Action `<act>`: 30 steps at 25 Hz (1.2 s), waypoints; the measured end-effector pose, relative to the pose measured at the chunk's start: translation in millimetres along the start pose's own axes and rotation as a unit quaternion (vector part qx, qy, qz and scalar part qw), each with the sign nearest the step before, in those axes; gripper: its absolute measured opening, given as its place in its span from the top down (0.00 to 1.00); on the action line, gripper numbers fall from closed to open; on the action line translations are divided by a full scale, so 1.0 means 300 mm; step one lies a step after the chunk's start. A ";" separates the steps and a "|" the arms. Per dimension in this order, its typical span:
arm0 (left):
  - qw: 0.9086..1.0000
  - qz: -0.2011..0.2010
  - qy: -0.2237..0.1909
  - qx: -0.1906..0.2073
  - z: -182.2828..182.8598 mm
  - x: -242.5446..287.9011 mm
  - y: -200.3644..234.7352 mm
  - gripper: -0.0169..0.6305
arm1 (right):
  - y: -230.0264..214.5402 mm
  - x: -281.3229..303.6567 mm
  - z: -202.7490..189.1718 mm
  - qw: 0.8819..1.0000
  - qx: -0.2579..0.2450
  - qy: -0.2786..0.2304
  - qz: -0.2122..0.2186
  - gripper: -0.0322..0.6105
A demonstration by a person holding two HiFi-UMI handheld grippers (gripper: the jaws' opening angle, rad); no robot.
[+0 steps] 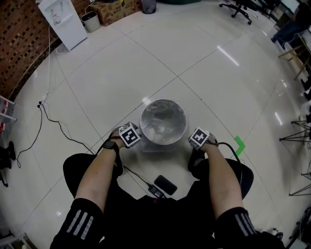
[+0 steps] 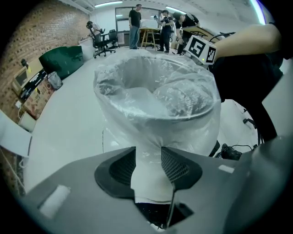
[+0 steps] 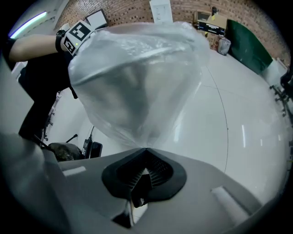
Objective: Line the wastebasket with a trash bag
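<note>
A person's two forearms reach down over a glossy white tiled floor [image 1: 204,63]. A black phone [image 1: 165,185] lies on the tiles between the person's legs, at 6 o'clock from the wastebasket [image 1: 185,116]. A thin black cable [image 1: 63,129] trails off toward 9 o'clock.

The left tool [image 2: 148,157] sits at the basket's 8 o'clock, its jaws partly apart and clenched on a bunched fold of the clear trash bag [image 2: 151,98] that fills the gap between the pads. The right tool [image 3: 145,157] sits at 4 o'clock. Its jaws are pressed fully together, pinching a thin edge of the same film, which stretches up from the tips like a tent.

The round wastebasket stands upright on the floor at the centre of the head view, between the two tools. The bag hangs inside it, its mouth folded over the rim and draped down the outer wall.

A strip of green tape [image 1: 239,144] marks the tiles at 3 o'clock. Farther off, a white cabinet [image 1: 63,22] stands against a brick wall at 11 o'clock, a cardboard box [image 1: 114,9] lies near 12, and an office chair [image 1: 238,8] stands at 1 o'clock.
</note>
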State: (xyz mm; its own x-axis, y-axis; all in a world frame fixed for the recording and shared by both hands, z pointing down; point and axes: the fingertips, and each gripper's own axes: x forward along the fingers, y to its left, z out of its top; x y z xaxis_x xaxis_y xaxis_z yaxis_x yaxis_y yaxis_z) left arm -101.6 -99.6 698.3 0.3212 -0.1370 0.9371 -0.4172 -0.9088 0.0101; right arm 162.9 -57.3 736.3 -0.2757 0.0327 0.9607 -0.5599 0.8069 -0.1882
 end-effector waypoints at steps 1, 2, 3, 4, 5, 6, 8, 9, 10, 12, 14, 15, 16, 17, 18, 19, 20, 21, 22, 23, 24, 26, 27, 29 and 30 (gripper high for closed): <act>1.000 0.002 -0.003 -0.007 -0.002 0.013 0.008 0.71 | -0.006 0.022 -0.009 1.000 0.005 0.007 0.000 0.94; 1.000 0.003 -0.005 -0.016 -0.005 0.026 0.014 0.71 | -0.020 0.035 -0.010 1.000 0.009 0.010 -0.007 0.94; 1.000 0.004 -0.009 -0.024 -0.003 0.039 0.019 0.71 | -0.038 0.042 0.000 1.000 0.011 0.006 -0.018 0.94; 0.999 0.004 -0.014 -0.030 0.002 0.051 0.023 0.71 | -0.054 0.047 0.013 1.000 0.013 0.001 -0.026 0.94; 0.999 0.005 -0.019 -0.032 0.011 0.060 0.028 0.71 | -0.069 0.056 0.026 0.999 0.016 -0.005 -0.033 0.94; 0.999 0.007 -0.021 -0.033 0.018 0.068 0.034 0.71 | -0.084 0.069 0.035 0.999 0.020 -0.010 -0.037 0.94; 0.999 0.011 -0.018 -0.032 0.016 0.091 0.046 0.71 | -0.112 0.112 0.028 0.998 0.039 -0.010 -0.039 0.94; 0.999 0.013 -0.015 -0.032 0.010 0.104 0.051 0.71 | -0.113 0.139 0.016 0.998 0.055 -0.007 -0.033 0.94; 0.999 0.015 -0.014 -0.033 0.004 0.117 0.055 0.71 | -0.105 0.166 0.013 0.997 0.071 -0.010 -0.021 0.94; 0.999 0.019 -0.015 -0.036 -0.003 0.139 0.068 0.71 | -0.113 0.204 0.008 0.996 0.089 -0.017 -0.014 0.94; 0.999 0.023 -0.017 -0.042 -0.008 0.156 0.086 0.71 | -0.143 0.223 0.006 0.995 0.099 -0.021 -0.021 0.94; 0.999 0.024 -0.017 -0.043 -0.010 0.162 0.096 0.71 | -0.153 0.228 0.012 0.994 0.104 -0.027 -0.020 0.94; 0.999 0.025 -0.016 -0.044 -0.011 0.166 0.104 0.71 | -0.161 0.229 0.019 0.993 0.108 -0.035 -0.019 0.94; 0.999 0.025 -0.016 -0.043 -0.010 0.167 0.110 0.71 | -0.169 0.224 0.029 0.993 0.109 -0.045 -0.019 0.94; 0.999 0.024 -0.017 -0.043 -0.008 0.166 0.114 0.71 | -0.173 0.216 0.040 0.992 0.109 -0.055 -0.017 0.94; 0.999 0.024 -0.018 -0.042 -0.005 0.161 0.117 0.71 | -0.173 0.203 0.052 0.992 0.109 -0.066 -0.013 0.94; 0.999 0.024 -0.021 -0.041 -0.003 0.152 0.118 0.71 | -0.171 0.190 0.061 0.991 0.109 -0.075 -0.008 0.92; 0.999 0.024 -0.025 -0.039 0.000 0.141 0.118 0.71 | -0.171 0.175 0.065 0.991 0.109 -0.082 -0.005 0.87; 0.999 0.024 -0.028 -0.036 0.002 0.127 0.118 0.71 | -0.175 0.158 0.066 0.990 0.107 -0.088 -0.005 0.83; 0.999 0.024 -0.030 -0.034 0.001 0.111 0.118 0.71 | -0.179 0.139 0.066 0.990 0.105 -0.095 -0.006 0.81; 0.999 0.022 -0.030 -0.032 -0.002 0.094 0.117 0.71 | -0.179 0.118 0.062 0.990 0.105 -0.099 -0.005 0.78; 0.999 0.019 -0.032 -0.031 -0.010 0.053 0.117 0.71 | -0.171 0.070 0.045 0.989 0.113 -0.097 -0.005 0.76; 0.999 0.020 -0.034 -0.031 -0.014 0.031 0.120 0.71 | -0.164 0.045 0.042 0.988 0.114 -0.099 -0.005 0.76; 0.998 0.026 -0.042 -0.033 -0.014 -0.018 0.128 0.71 | -0.161 -0.017 0.053 0.987 0.116 -0.115 -0.007 0.76; 0.998 0.028 -0.051 -0.039 -0.006 -0.043 0.134 0.71 | -0.169 -0.054 0.065 0.984 0.121 -0.128 -0.011 0.76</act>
State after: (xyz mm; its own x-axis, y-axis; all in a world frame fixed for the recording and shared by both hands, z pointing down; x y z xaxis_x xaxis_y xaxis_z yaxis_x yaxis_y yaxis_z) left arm -124.1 -133.5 687.3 0.3786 -0.2299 0.8966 -0.5005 -0.8657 -0.0106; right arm 180.5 -110.2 726.2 -0.4313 -0.1574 0.8884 -0.7288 0.6412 -0.2402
